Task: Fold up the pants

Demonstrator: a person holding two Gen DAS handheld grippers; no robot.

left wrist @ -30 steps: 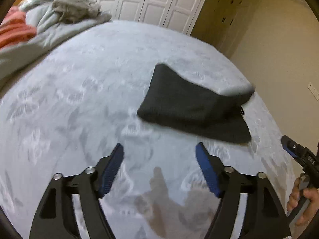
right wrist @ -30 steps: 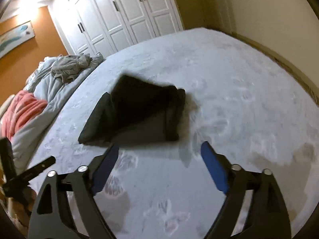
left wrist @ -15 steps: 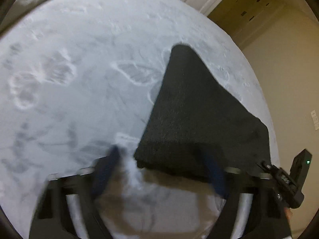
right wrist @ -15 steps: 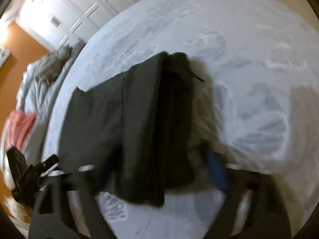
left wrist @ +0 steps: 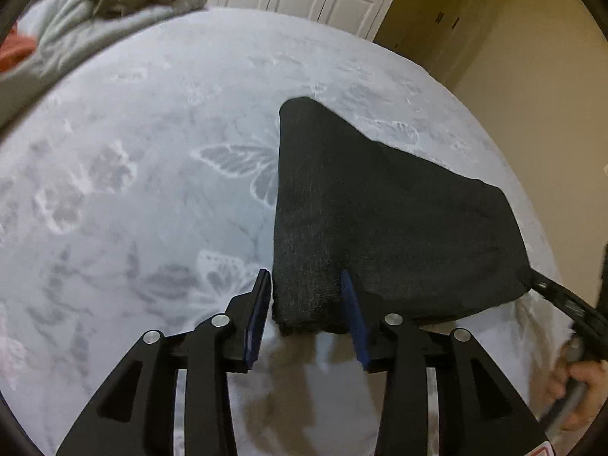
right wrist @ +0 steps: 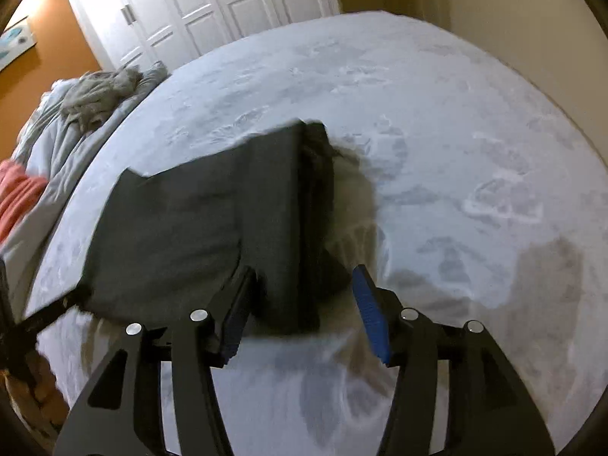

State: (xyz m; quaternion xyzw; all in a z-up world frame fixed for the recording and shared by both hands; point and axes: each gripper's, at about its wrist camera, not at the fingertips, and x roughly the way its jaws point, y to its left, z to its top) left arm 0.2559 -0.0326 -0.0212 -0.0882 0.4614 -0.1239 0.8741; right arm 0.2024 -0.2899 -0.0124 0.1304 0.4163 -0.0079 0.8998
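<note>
The dark grey pants lie folded into a compact stack on the pale blue butterfly-print bedspread. My left gripper is open, its jaws either side of the stack's near left corner. In the right wrist view the pants show their layered edge on the right. My right gripper is open, its jaws either side of the near right corner. Neither gripper pinches the cloth.
A rumpled grey blanket with a grey garment and a coral-red cloth lie at the bed's far left. White wardrobe doors stand behind. The right gripper and hand show in the left wrist view.
Both grippers moved forward from well short of the pants to its near corners. Their jaws have narrowed but stay open.
</note>
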